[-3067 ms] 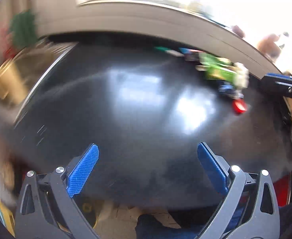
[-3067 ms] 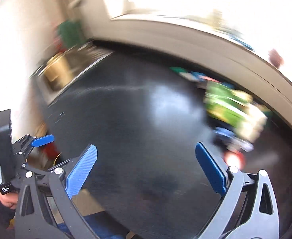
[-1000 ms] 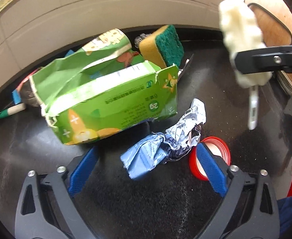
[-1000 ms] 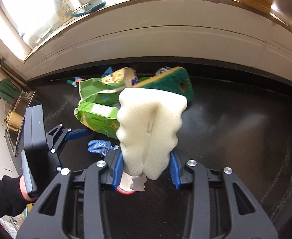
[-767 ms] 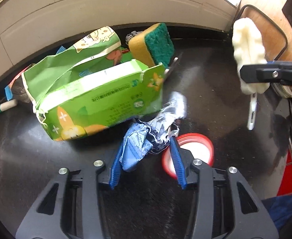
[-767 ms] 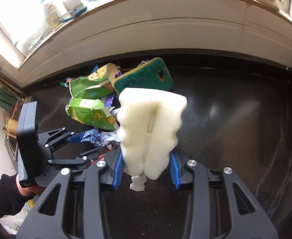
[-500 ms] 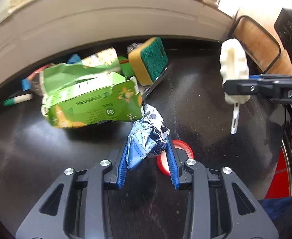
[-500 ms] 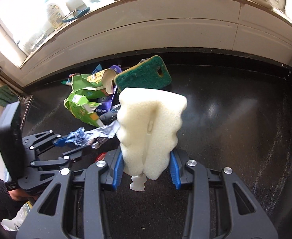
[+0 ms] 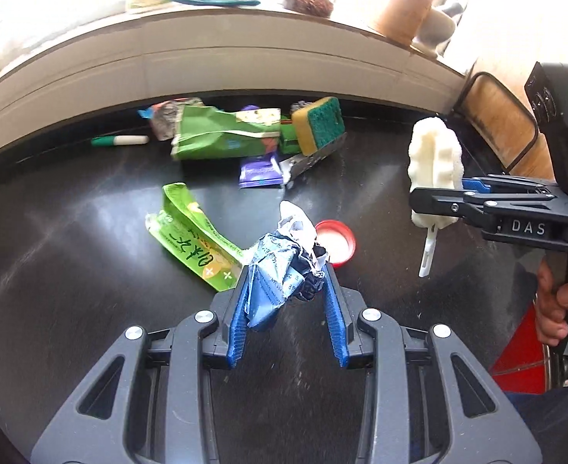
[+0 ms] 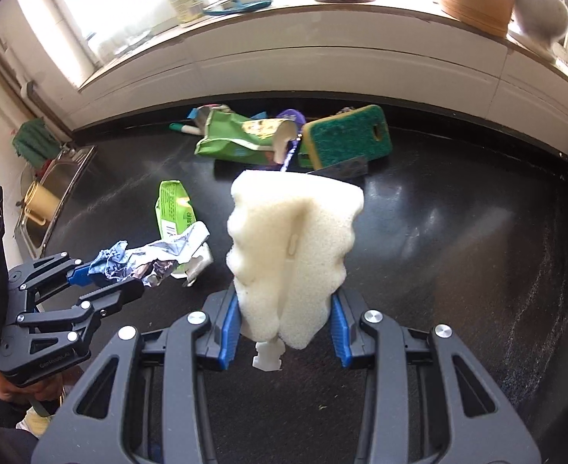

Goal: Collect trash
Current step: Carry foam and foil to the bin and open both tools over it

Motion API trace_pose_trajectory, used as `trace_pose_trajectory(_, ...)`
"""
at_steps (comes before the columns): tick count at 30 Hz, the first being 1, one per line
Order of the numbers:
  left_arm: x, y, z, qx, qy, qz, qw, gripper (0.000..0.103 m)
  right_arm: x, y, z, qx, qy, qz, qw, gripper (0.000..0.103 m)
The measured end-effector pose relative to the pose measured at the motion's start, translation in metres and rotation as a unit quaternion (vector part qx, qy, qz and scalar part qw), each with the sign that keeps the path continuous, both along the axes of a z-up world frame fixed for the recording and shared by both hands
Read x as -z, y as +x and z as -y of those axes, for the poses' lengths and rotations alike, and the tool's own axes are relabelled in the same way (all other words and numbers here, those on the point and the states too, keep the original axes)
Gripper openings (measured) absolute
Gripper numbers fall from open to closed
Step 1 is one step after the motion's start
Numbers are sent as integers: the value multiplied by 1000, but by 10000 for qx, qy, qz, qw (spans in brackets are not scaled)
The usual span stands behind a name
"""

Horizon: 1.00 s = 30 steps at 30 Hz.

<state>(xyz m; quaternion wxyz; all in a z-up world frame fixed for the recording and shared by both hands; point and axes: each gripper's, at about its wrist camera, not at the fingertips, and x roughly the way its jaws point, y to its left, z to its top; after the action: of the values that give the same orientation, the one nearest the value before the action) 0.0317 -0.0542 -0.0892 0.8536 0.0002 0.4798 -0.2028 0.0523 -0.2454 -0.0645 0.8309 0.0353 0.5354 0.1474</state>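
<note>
My left gripper (image 9: 286, 286) is shut on a crumpled blue and silver foil wrapper (image 9: 284, 259) and holds it above the black counter (image 9: 71, 270); it also shows in the right wrist view (image 10: 144, 259). My right gripper (image 10: 286, 309) is shut on a white foam sponge head (image 10: 291, 247), seen from the side in the left wrist view (image 9: 435, 166). On the counter lie a green carton (image 9: 191, 232), a red lid (image 9: 336, 241), a green bag (image 9: 222, 135), a purple wrapper (image 9: 259, 172) and a yellow-green scouring sponge (image 9: 319, 123).
A green-capped marker (image 9: 119, 140) lies by the back wall. A windowsill (image 10: 322, 4) holds bottles and jars. A sink (image 10: 48, 189) is at far left. A wooden board (image 9: 497, 123) leans at right. Something red (image 9: 524, 352) sits below the counter edge.
My left gripper closed on the foil wrapper and lifted it off the counter. The green carton tipped away and the view pulled back. The right gripper kept hold of the foam sponge.
</note>
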Motion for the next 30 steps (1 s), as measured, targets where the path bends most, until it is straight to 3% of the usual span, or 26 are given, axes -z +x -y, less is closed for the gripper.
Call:
trace_pose_trajectory(7,-13,-35,-44,-512,10,168,9985,35,-4,-18,-51,-488,-7,14,9988,39)
trace_pose_trajectory(11,-20,-55,-78,-974,103,271,9948,35,-6,-23,-105,-1064,24,29,9943,39)
trace_pose_trajectory(15,-22,-85,-125,-1641,183,239,9860,35,-5,-36,-171,-1806,63,22,9835,39)
trace_pose_trajectory(21,-17,-156,-207,-2848,436,60,9576,35,2,-75,-288,-3131,184,-105,9495,39)
trace_pose_trajectory(30,18,-278,-311,-4452,559,-487,8924,35,26,-170,-447,-4879,248,-534,8709,39)
